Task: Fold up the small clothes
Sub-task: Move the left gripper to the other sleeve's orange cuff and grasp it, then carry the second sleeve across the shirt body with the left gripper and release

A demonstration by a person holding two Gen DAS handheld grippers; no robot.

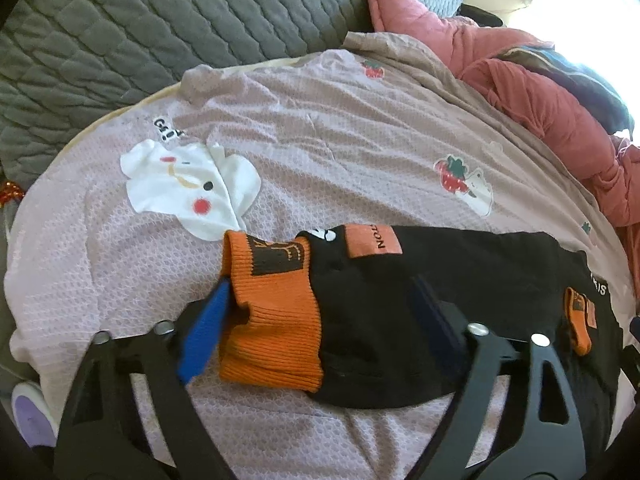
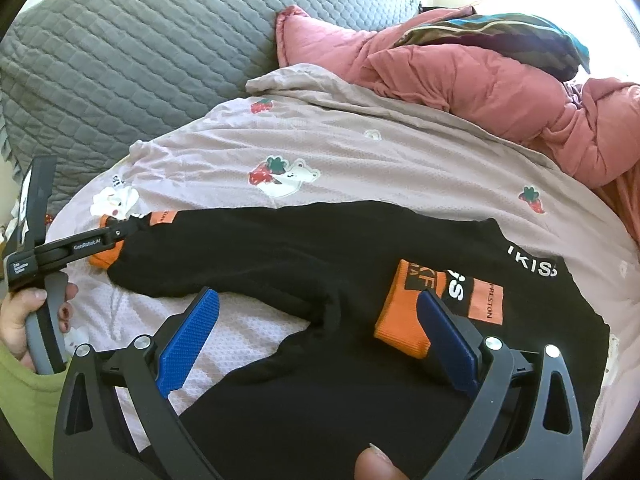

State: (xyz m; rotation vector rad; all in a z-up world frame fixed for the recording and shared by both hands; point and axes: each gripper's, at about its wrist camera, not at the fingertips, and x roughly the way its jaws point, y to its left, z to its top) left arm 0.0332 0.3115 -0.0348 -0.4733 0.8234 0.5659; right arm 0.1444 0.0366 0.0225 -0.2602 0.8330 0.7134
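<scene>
We list: black sweatshirt point(image 2: 320, 248), orange cuffs, centre frame on bedsheet point(image 1: 320, 140); left tool point(image 1: 320, 320) astride one cuff, unclamped; right tool point(image 2: 320, 332) open.

bed: lilac sheet point(image 2: 360, 152) with strawberry-and-bear prints | far left: grey quilted cover point(image 2: 140, 40) | far right: crumpled pink quilt point(image 2: 460, 76) | light: bright daylight, far right corner

A pale lilac sheet point(image 2: 360, 152) printed with strawberries covers the bed; a grey quilted cover point(image 2: 140, 40) and crumpled pink duvet point(image 2: 480, 80) lie behind.
</scene>
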